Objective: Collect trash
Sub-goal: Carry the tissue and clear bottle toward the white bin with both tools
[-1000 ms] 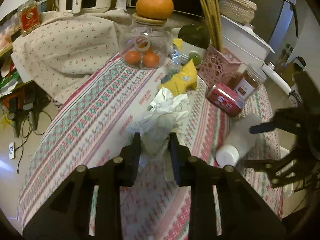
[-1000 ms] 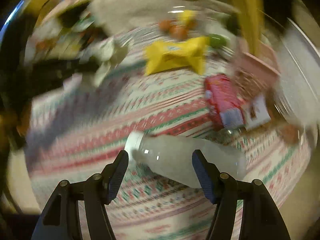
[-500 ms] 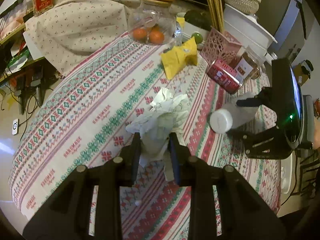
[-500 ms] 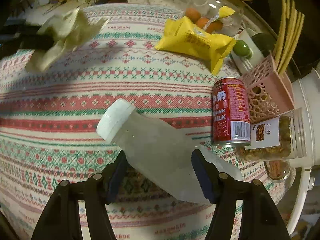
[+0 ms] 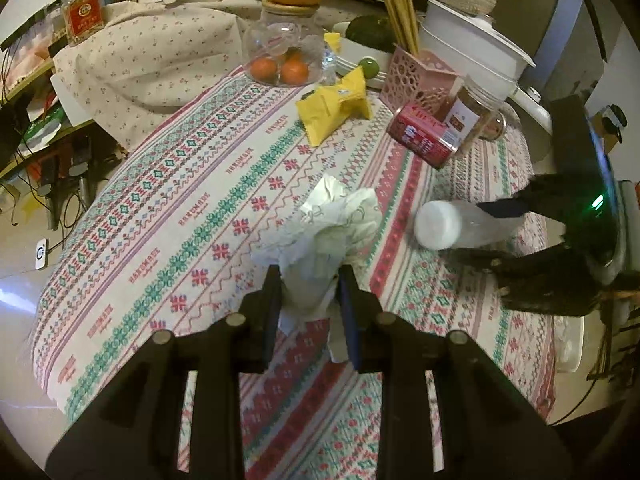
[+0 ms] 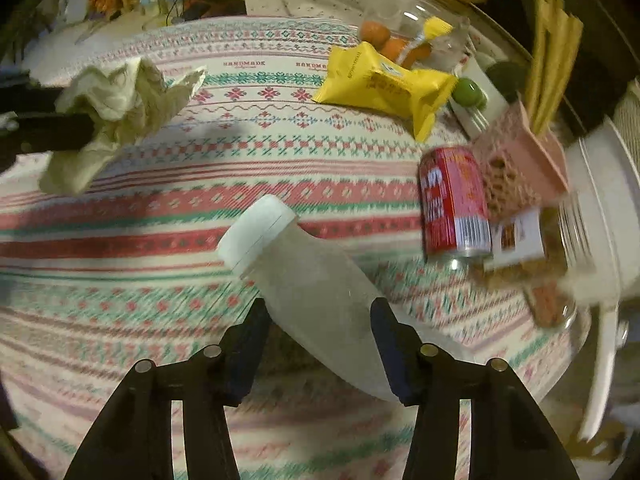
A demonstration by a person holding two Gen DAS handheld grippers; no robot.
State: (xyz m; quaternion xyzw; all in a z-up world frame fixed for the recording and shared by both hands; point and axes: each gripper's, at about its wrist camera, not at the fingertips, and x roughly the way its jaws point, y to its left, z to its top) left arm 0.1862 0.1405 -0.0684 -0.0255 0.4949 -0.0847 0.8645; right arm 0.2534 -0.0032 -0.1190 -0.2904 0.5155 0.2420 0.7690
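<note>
My left gripper [image 5: 310, 284] is shut on a crumpled white paper wad [image 5: 334, 228] and holds it above the patterned tablecloth [image 5: 180, 200]. The wad also shows at the left of the right wrist view [image 6: 116, 104]. My right gripper [image 6: 318, 320] is shut on a frosted plastic bottle [image 6: 312, 284] with a white cap [image 6: 256, 228], lifted and tilted over the cloth. The bottle shows in the left wrist view [image 5: 452, 224] at the right. A yellow snack bag [image 5: 336, 108] and a red can [image 5: 422, 136] lie on the table.
At the table's far side stand a glass jar with oranges [image 5: 286, 52], a pink holder with sticks [image 5: 412, 76], a spice jar [image 5: 468, 108] and a white cooker [image 5: 476, 48]. A flowered cloth [image 5: 140, 52] covers things at the far left. The floor lies left.
Both grippers have lifted and pulled back from the table's far side. The paper wad and the bottle came up with them. The right gripper closed on the bottle.
</note>
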